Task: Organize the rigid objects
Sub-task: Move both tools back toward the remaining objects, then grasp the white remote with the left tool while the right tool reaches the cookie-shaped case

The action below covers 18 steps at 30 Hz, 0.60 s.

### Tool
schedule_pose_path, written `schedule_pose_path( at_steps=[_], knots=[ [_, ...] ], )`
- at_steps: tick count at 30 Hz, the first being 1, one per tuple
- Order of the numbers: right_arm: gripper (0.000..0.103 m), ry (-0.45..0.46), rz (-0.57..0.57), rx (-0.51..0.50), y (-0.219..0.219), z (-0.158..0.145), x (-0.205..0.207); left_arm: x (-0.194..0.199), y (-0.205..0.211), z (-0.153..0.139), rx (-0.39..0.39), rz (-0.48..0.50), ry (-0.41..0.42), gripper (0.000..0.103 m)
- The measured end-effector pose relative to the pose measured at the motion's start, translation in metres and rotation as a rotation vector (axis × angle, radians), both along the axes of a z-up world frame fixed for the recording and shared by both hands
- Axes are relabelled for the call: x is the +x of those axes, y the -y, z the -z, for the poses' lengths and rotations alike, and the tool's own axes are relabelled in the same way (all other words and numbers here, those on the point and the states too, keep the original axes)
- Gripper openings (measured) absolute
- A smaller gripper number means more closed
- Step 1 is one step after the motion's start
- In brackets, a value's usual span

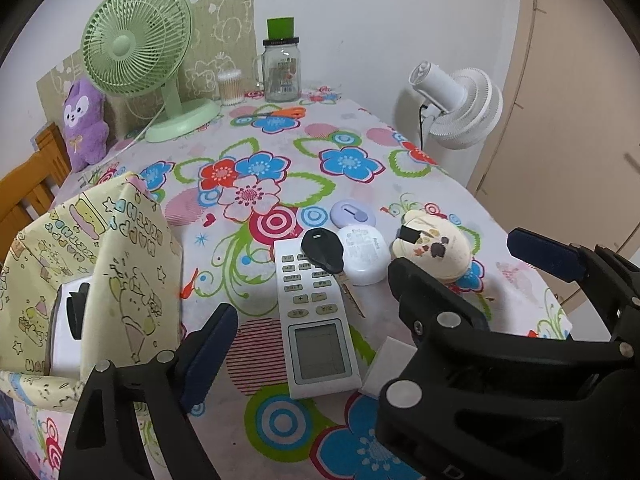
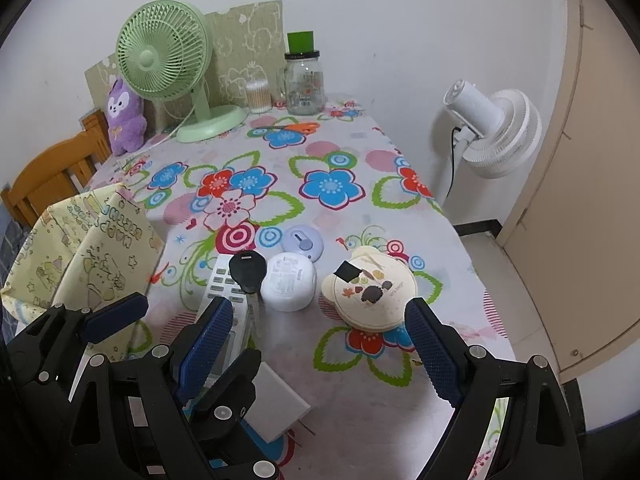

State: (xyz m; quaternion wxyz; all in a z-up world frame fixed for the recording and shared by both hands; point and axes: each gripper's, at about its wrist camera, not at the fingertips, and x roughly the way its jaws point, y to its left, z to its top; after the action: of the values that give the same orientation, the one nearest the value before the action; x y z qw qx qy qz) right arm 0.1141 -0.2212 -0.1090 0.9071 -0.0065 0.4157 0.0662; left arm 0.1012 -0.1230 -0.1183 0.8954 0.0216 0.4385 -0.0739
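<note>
Right wrist view showed both tools spread and empty; the right tool (image 2: 320,354), with the round tin (image 2: 370,292) just ahead, was best lowered squarely.

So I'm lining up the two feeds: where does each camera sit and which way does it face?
Left wrist: on the left gripper, angled down at the remote; its open fingers and the right gripper show.
Right wrist: on the right gripper, angled down at the round tin; its open fingers and the left gripper show.
Shared: remote, key, tin, green fan, gift bag.
</note>
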Motion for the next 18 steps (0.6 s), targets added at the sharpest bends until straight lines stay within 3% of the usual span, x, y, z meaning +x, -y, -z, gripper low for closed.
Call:
schedule_pose_path(
  at_steps=[8, 13, 18],
  knots=[
    [0.090, -0.023, -0.007, 0.007, 0.002, 0.014, 0.014, 0.013, 0.001, 0.013, 0.003, -0.008, -0.035, 0.089],
    [0.090, -0.037, -0.006, -0.008, 0.001, 0.020, 0.022, 0.021, 0.001, 0.021, -0.007, -0.015, -0.064, 0.080],
    [0.090, -0.059, -0.001, -0.008, 0.002, 0.028, 0.029, 0.027, 0.000, 0.029, -0.009, -0.020, -0.086, 0.079]
  ],
)
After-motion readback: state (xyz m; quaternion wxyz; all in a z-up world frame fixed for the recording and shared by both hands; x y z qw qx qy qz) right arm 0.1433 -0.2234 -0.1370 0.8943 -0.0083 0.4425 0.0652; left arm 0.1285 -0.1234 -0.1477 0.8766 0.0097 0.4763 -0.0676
